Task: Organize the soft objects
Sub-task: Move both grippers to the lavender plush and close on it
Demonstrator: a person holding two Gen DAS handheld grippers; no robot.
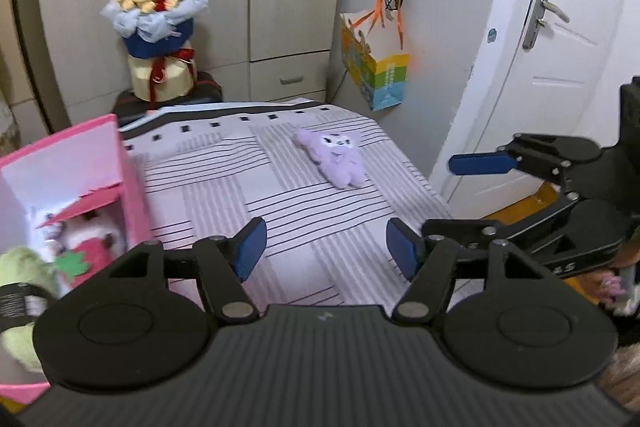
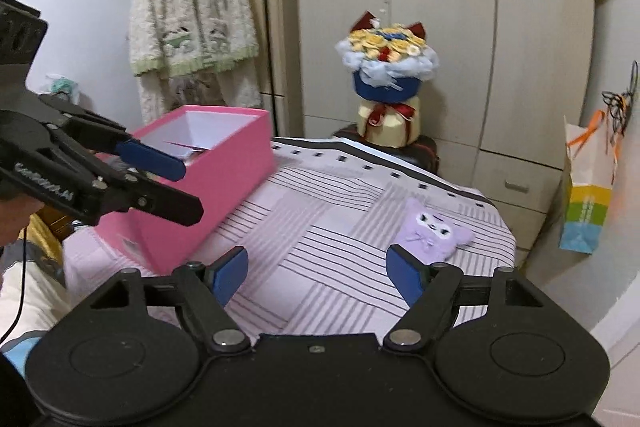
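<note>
A purple plush toy (image 1: 334,159) (image 2: 434,233) lies face up on the striped bed sheet (image 1: 304,219), towards the far right corner. On the bed's left side stands an open pink box (image 1: 126,167) (image 2: 208,183); inside it are a white-and-pink soft toy (image 1: 94,239) and a green plush (image 1: 24,267). My left gripper (image 1: 326,249) (image 2: 188,187) hovers beside the box, open, with only bare sheet between its fingers. My right gripper (image 2: 316,273) (image 1: 440,195) is open and empty too, just short of the purple toy.
A flower bouquet (image 1: 154,11) stands on a dark case beyond the bed's far end, before grey wardrobes (image 2: 440,7). A colourful paper bag (image 1: 376,67) hangs on the wall at right, near a white door (image 1: 560,27). A fluffy cardigan (image 2: 192,15) hangs behind the box.
</note>
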